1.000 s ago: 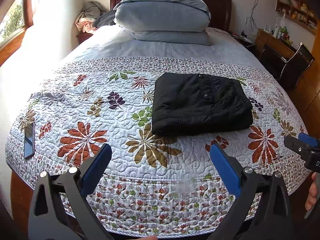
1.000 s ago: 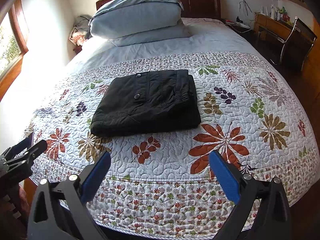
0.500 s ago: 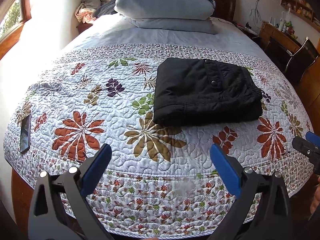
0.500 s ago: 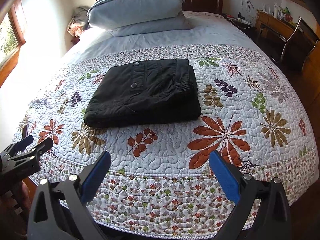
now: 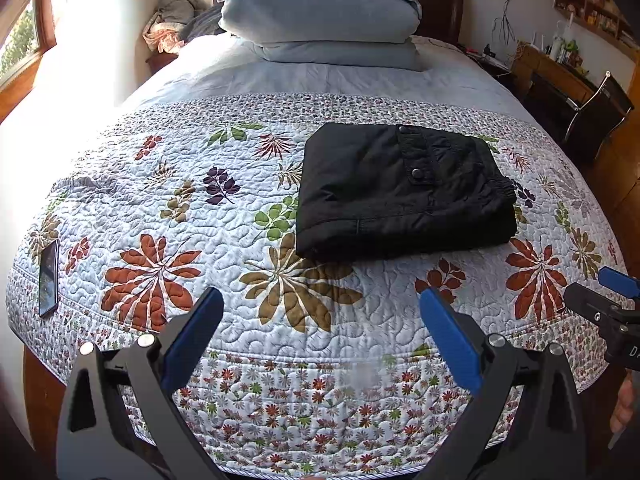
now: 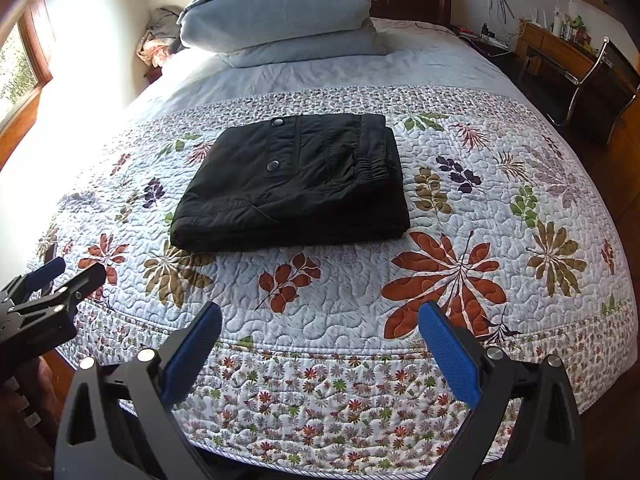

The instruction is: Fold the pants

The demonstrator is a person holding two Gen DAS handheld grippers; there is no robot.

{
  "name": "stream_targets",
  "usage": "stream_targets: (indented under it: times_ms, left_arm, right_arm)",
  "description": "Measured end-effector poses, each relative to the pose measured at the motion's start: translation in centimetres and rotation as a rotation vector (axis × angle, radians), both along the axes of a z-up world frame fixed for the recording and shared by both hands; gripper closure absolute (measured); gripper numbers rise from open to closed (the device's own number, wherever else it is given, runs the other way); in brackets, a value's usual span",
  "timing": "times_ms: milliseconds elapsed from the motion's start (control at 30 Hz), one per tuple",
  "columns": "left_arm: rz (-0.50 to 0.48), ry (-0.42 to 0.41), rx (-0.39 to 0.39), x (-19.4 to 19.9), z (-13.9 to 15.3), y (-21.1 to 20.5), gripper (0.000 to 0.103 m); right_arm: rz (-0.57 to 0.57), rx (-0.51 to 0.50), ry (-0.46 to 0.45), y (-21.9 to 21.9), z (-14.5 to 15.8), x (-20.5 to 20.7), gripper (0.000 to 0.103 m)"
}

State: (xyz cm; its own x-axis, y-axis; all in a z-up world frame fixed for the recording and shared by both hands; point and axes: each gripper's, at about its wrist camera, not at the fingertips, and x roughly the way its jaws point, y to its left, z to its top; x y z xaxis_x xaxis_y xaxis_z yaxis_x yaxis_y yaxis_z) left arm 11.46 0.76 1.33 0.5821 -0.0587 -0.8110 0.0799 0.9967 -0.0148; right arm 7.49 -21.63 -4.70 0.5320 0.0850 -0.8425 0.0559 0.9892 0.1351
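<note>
The black pants (image 5: 404, 190) lie folded into a compact rectangle on the floral quilt (image 5: 168, 216), with two snap buttons on top. They also show in the right wrist view (image 6: 296, 182). My left gripper (image 5: 320, 308) is open and empty, held off the foot of the bed, well short of the pants. My right gripper (image 6: 320, 314) is open and empty, likewise back from the pants. Each gripper shows at the edge of the other's view: the right gripper (image 5: 612, 300) and the left gripper (image 6: 52, 284).
A dark phone (image 5: 49, 272) lies near the quilt's left edge. Two stacked pillows (image 5: 320, 20) sit at the headboard. A desk and chair (image 5: 592, 104) stand right of the bed. A window (image 6: 16, 72) is on the left wall.
Both grippers stay open and empty and have shifted only slightly in view angle over the foot of the bed. The folded pants have not moved.
</note>
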Motion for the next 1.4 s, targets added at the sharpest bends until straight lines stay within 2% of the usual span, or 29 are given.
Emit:
stream_targets:
  times_ms: [1400]
  left_arm:
    - [-0.009, -0.001, 0.014, 0.37, 0.12, -0.03, 0.004]
  right_arm:
    - [0.005, -0.002, 0.004, -0.06, -0.46, 0.23, 0.004]
